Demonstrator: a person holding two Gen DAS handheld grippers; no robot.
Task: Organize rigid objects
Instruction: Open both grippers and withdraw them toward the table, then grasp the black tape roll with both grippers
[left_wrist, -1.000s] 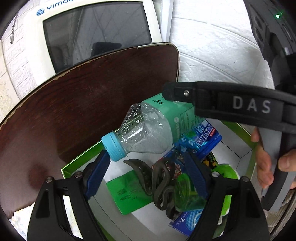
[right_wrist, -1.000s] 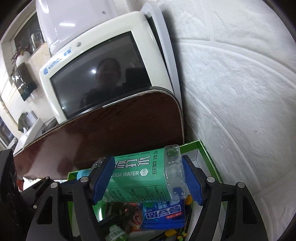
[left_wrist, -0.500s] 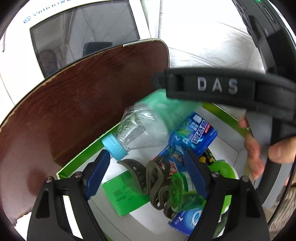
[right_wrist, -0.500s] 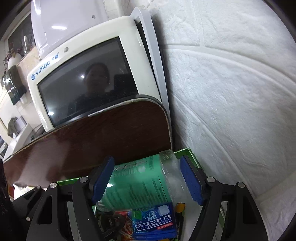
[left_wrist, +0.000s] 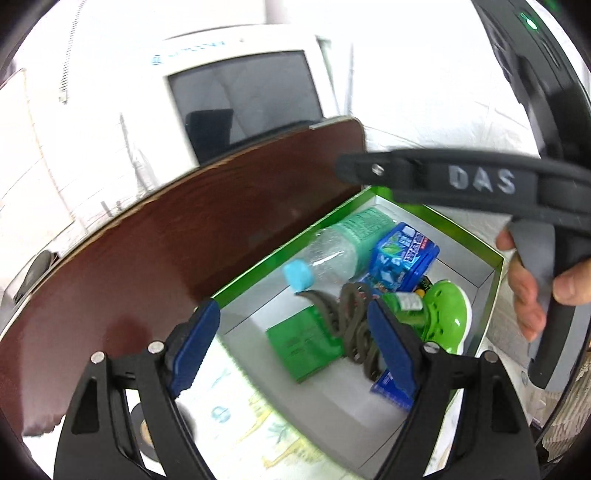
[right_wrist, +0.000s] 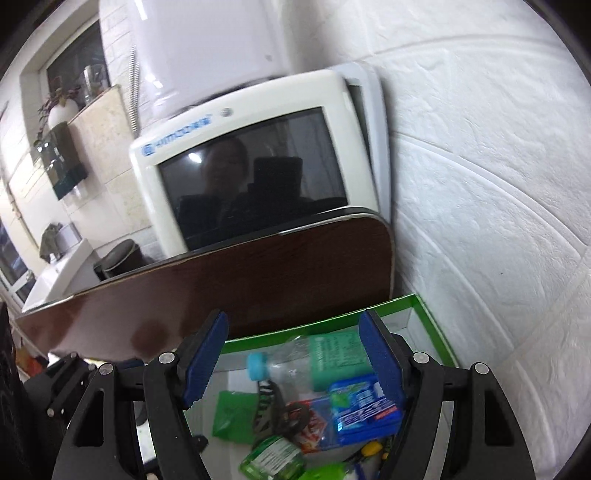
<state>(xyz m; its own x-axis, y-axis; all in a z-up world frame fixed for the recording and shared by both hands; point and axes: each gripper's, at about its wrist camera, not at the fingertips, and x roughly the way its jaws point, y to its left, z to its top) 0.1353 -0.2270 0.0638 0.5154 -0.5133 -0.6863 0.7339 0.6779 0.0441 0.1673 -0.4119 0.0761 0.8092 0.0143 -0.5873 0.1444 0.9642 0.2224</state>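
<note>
A clear soda-water bottle (left_wrist: 340, 247) with a blue cap and green label lies on its side at the back of a green-rimmed white box (left_wrist: 495, 266). My right gripper (right_wrist: 293, 365) hangs open above the bottle (right_wrist: 325, 354), its pads clear of it. My left gripper (left_wrist: 291, 350) is open too, over the box's near left corner, with nothing between its fingers. Beside the bottle in the box are a blue gum pack (left_wrist: 402, 254), a dark hair claw (left_wrist: 351, 325), a green packet (left_wrist: 303, 343), a small green bottle (right_wrist: 273, 458) and a green slipper-shaped item (left_wrist: 447, 314).
A dark wooden board (left_wrist: 184, 240) leans right behind the box, with a white monitor (right_wrist: 240, 166) behind it. A white embossed wall (right_wrist: 480, 184) closes the right side. A hand (left_wrist: 524, 295) holds the right tool's handle. A black tape roll (left_wrist: 144, 424) lies at lower left.
The bottle, seen up between the right pads a second ago, now lies flat in the box. Both grippers have drawn up and back from the box.
</note>
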